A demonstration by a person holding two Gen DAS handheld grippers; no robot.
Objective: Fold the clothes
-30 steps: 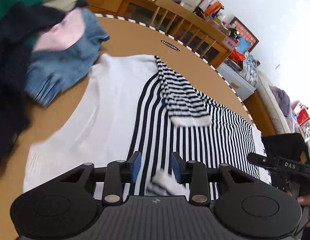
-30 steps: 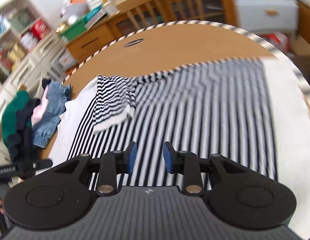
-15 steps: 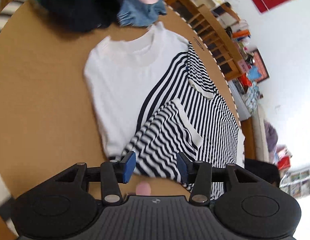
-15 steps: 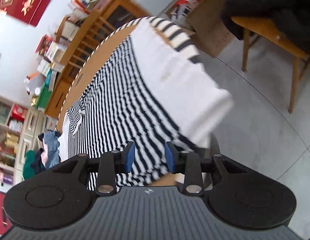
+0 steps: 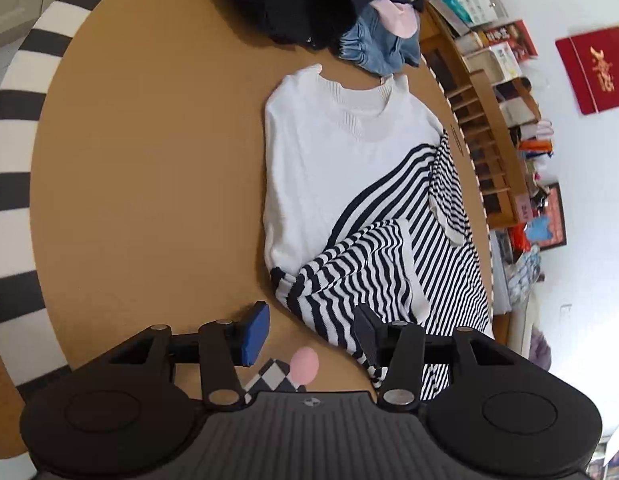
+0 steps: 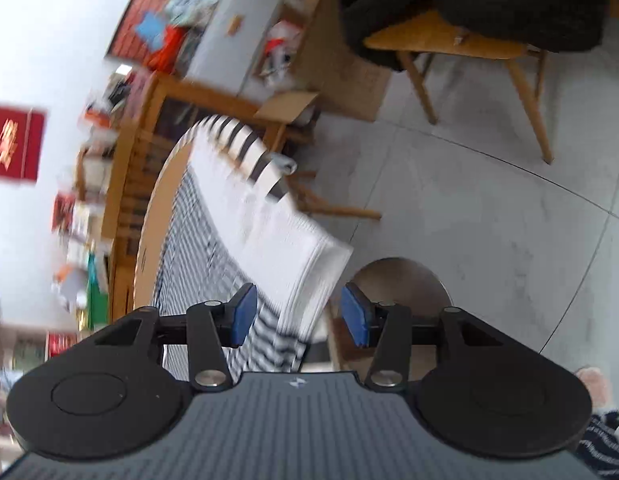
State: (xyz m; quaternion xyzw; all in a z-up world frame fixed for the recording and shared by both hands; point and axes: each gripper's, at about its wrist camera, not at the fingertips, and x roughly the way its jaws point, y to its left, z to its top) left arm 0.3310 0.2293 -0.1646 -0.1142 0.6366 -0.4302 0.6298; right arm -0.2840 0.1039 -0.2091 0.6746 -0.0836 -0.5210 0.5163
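The striped sweater (image 5: 349, 184) lies flat on the round tabletop (image 5: 149, 160), collar toward the far edge where a heap of other clothes (image 5: 349, 12) sits, both sleeves folded in across the body. Its long axis runs from that collar down to the hem, which drapes over the near right edge of the tabletop.

The left gripper (image 5: 309, 334) hovers at the near edge just beside the folded sleeve's lower corner; its fingers (image 5: 255, 334) stand apart with nothing pinched, cloth only brushing past the right one. The right gripper (image 6: 299, 316) is off the tabletop's edge by the hanging white hem (image 6: 293, 248), jaws opening; the hem's corner hangs between the fingers (image 6: 241, 314), but the pads do not seem to press it.

The next fold probably carries the hem up toward the collar. The right hand is nearer that hem, which lies straight ahead of its fingers; the left must reach rightward for the other corner.
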